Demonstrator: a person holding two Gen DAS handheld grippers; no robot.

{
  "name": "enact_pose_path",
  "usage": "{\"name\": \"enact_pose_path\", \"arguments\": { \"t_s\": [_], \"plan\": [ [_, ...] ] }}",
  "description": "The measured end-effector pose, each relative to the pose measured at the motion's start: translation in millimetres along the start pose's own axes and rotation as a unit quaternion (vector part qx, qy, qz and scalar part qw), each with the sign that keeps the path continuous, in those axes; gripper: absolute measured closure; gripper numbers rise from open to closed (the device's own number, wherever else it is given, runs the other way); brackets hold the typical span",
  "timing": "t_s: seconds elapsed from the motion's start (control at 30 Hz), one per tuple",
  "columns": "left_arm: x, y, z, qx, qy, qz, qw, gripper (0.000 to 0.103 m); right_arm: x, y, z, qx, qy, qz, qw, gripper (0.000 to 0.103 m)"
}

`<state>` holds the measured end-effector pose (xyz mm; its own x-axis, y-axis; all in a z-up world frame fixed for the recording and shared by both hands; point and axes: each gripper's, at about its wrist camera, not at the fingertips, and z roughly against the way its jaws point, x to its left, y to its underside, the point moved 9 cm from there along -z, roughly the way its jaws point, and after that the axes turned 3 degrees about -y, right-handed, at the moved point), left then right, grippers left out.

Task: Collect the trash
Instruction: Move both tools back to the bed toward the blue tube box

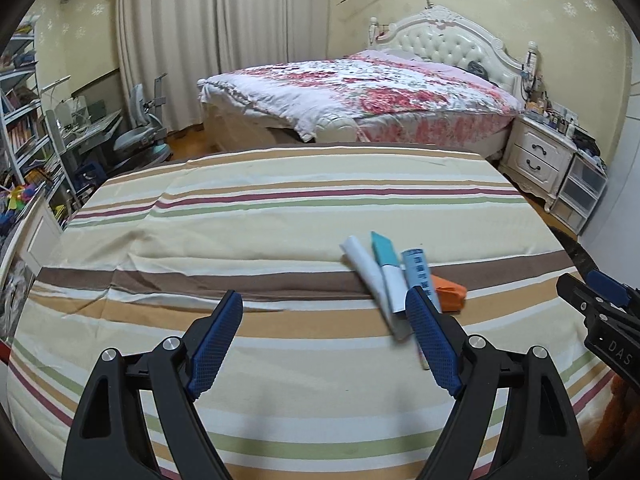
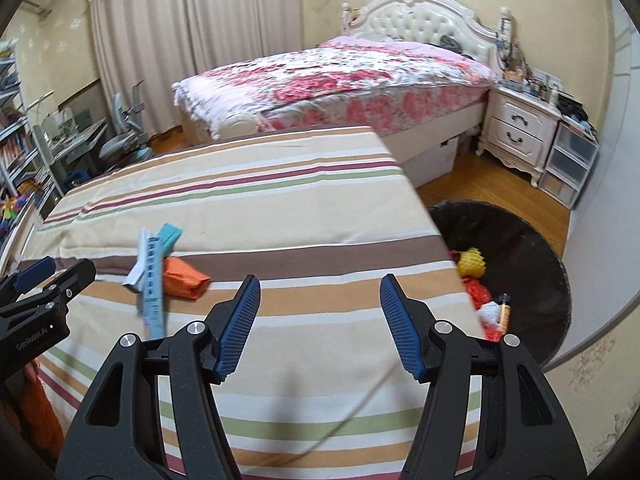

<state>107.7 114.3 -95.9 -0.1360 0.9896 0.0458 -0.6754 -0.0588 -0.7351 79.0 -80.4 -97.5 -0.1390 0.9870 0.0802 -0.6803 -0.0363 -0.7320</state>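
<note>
A small pile of trash lies on the striped cloth (image 1: 280, 216) of the table: a white folded paper (image 1: 366, 268), a teal-and-white carton (image 1: 384, 256), a long light-blue box (image 1: 418, 270) and an orange packet (image 1: 452, 290). My left gripper (image 1: 325, 292) is open just short of the pile, nothing between its fingers; its right finger covers the blue box's near end. My right gripper (image 2: 320, 280) is open and empty over the cloth, to the right of the blue box (image 2: 152, 284), teal carton (image 2: 169, 236) and orange packet (image 2: 186, 276).
A black trash bin (image 2: 532, 240) stands on the floor off the table's right edge, with a yellow item (image 2: 472, 262) and red wrappers inside. Beyond the table are a flowered bed (image 1: 360, 92), a white nightstand (image 1: 536, 152) and a desk with chair (image 1: 140, 128).
</note>
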Motion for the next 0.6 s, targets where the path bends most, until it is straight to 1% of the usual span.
{"name": "enact_pose_path", "arguments": {
  "t_s": [0.17,0.27,0.37,0.5,0.6],
  "plan": [
    [31.4,7.8,-2.5,0.007,-0.018,0.021,0.9996,0.022,40.8,2.4,-6.2,0.011,-0.021,0.033,0.999,0.042],
    [44.4,11.0,-3.2,0.01,-0.024,0.031,0.9992,0.022,63.6,5.0,-9.2,0.017,-0.035,0.053,0.998,0.044],
    [57.1,14.1,-1.7,0.01,-0.033,0.038,0.9987,0.022,83.7,8.4,-11.7,0.023,-0.047,0.071,0.996,0.051],
    [71.4,17.3,-2.8,0.013,-0.042,0.048,0.9979,0.022,105.6,14.6,-16.6,0.035,-0.063,0.09,0.993,0.053],
    [82.6,18.9,-4.6,0.015,-0.047,0.057,0.9972,0.022,117.6,19.5,-21.4,0.044,-0.071,0.099,0.992,0.058]
  ]
}}
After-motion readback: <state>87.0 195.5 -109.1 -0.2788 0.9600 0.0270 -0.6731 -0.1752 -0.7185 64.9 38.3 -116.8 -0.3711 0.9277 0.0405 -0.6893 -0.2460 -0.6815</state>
